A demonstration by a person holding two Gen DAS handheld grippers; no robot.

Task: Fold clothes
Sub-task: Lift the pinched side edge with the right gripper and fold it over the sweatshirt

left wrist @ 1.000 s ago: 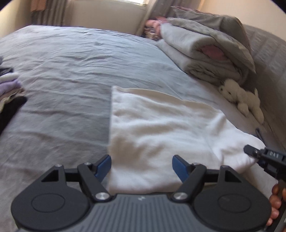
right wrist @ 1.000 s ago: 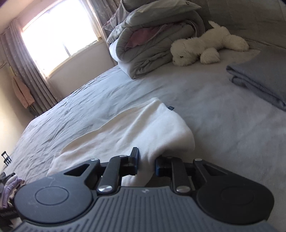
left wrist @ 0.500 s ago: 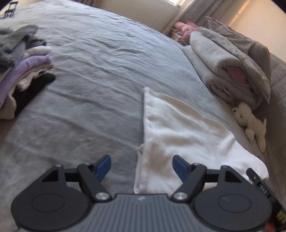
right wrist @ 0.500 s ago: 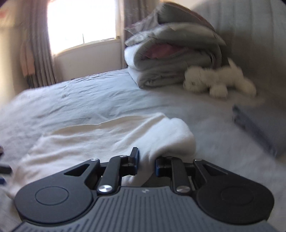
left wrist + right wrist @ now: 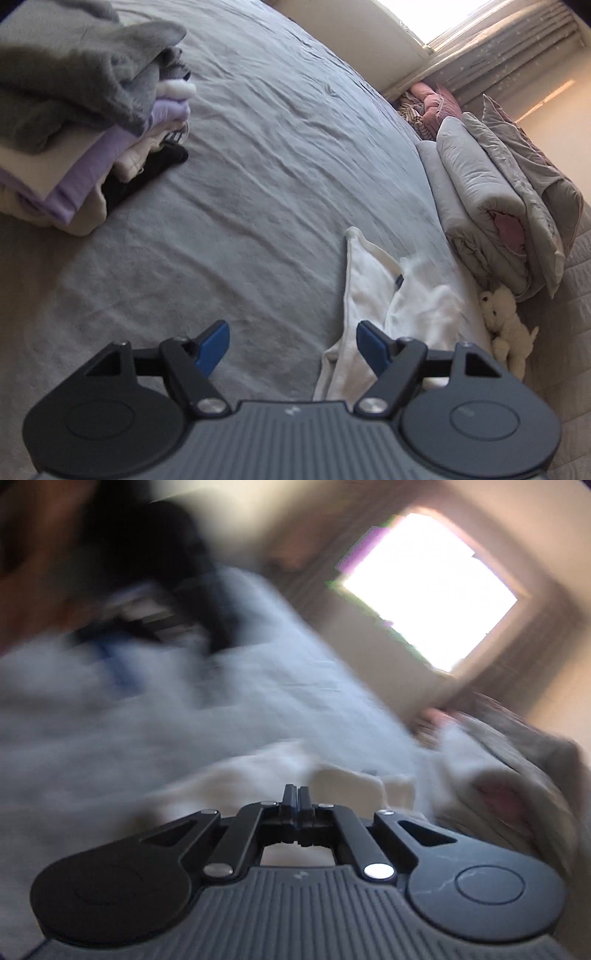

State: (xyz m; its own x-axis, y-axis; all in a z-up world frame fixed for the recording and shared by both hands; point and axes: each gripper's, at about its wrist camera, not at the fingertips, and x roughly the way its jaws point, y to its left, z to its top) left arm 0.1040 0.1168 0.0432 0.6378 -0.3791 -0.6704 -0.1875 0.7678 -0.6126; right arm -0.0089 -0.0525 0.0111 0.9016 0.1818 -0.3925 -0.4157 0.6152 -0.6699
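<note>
A white garment lies on the grey bed sheet, with its right part bunched over itself. My left gripper hovers open above the sheet. Its right blue finger is over the garment's near edge, and nothing is between the fingers. In the heavily blurred right wrist view, my right gripper has its pads pressed together, with no cloth visible between them. The white garment lies just beyond its tips.
A stack of folded clothes in grey, lilac, cream and black sits at the upper left. A rolled grey duvet and a white plush toy lie along the right. A bright window is behind the bed.
The right gripper, which had pinched the white garment's fold, swept sideways, rolled hard, and its jaws closed fully. The left gripper rolled and shifted left, bringing the clothes stack closer. The garment's right side bunched up.
</note>
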